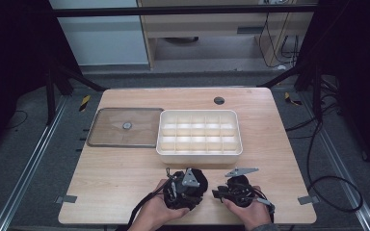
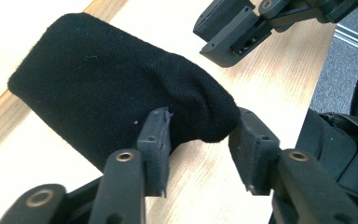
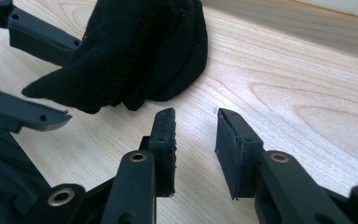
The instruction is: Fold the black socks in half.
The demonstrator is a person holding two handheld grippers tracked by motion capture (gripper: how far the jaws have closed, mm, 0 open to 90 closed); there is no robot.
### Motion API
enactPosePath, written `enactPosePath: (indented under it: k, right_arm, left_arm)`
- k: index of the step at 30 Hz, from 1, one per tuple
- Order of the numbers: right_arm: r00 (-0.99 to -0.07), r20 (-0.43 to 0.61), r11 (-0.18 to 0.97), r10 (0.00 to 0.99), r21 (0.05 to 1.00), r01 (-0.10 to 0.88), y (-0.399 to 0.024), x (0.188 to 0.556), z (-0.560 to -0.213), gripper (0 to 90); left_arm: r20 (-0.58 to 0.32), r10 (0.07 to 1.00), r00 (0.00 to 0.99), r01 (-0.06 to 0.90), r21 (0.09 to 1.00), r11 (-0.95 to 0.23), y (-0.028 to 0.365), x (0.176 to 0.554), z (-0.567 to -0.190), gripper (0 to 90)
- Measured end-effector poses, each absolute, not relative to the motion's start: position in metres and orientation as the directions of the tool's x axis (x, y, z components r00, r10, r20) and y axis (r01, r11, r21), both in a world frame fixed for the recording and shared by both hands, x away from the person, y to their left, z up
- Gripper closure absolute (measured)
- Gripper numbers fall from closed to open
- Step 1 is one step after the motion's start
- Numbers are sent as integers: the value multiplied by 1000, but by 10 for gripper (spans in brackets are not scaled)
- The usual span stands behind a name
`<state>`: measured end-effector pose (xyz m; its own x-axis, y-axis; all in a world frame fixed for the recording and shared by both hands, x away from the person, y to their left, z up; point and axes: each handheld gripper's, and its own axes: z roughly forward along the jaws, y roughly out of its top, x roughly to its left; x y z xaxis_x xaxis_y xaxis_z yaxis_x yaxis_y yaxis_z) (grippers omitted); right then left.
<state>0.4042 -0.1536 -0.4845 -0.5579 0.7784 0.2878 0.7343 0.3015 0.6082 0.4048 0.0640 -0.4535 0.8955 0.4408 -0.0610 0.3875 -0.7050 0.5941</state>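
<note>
Black knitted cloth bundle [image 2: 107, 88]: left gripper [image 2: 199, 140] jaws apart, loosely flanking its end; right gripper [image 3: 196, 140] beside it, jaws apart, empty.

- Cloth [image 2: 107, 88]: black knit fabric, soft, matt, slightly fuzzy, with faint lint specks.
- Table [image 1: 125, 173]: pale wood with clear grain, smooth, satin finish.
- Left gripper [image 2: 199, 149]: matt black plastic, pads rough and frayed at the edges, brass-coloured metal rivets.
- Right gripper [image 3: 195, 140]: same matt black plastic, worn pads, brassy rivets; grey metal plate on top.
- Tray [image 1: 241, 144]: cream plastic, smooth, faintly glossy.
- Lid [image 1: 106, 132]: clear, glossy plastic, darker rim.
</note>
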Motion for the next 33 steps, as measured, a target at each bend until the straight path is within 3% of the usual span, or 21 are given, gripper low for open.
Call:
enactPosePath:
  k: [18, 25, 28, 33]
  right_arm:
    - [-548, 286, 288, 786, 614, 735, -155, 404, -479, 608]
    - [-547, 288, 270, 786, 635, 724, -155, 403, -465, 494]
    - [-545, 297, 243, 785, 661, 710, -151, 401, -446, 384]
    - [-558, 302, 233, 773, 683, 693, -137, 407, -427, 324]
  left_arm:
    - [-42, 429, 902, 359, 624, -694, 72, 396, -444, 473]
    - [-21, 433, 901, 348, 632, -692, 86, 386, -433, 421]
    - [-16, 470, 882, 368, 646, -669, 102, 386, -425, 331]
    - [7, 552, 834, 410, 662, -628, 134, 391, -418, 241]
